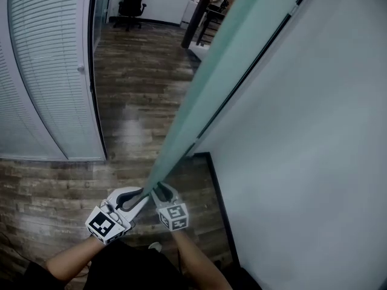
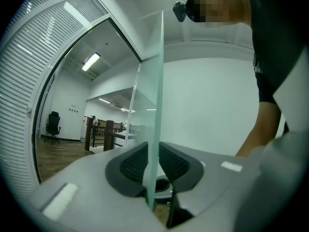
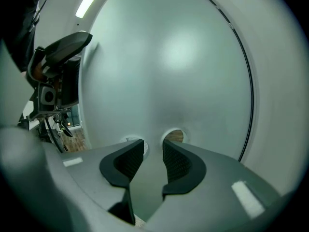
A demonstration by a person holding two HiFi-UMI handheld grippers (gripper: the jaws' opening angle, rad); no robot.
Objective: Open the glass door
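The single frosted glass door (image 1: pixel 230 71) ran as one pane from upper right down to lower centre of the head view, ajar beside the white wall (image 1: pixel 314 150). Its free edge sat clamped between the narrow jaws of the left gripper (image 1: pixel 136 195). The right gripper (image 1: pixel 162 191), second of the two, stood just beside it with jaws wide and empty, facing two round holes (image 3: pixel 175 135) in the glass, while one office chair (image 1: pixel 132 3) stood at upper left on the wood floor (image 1: pixel 139 83).
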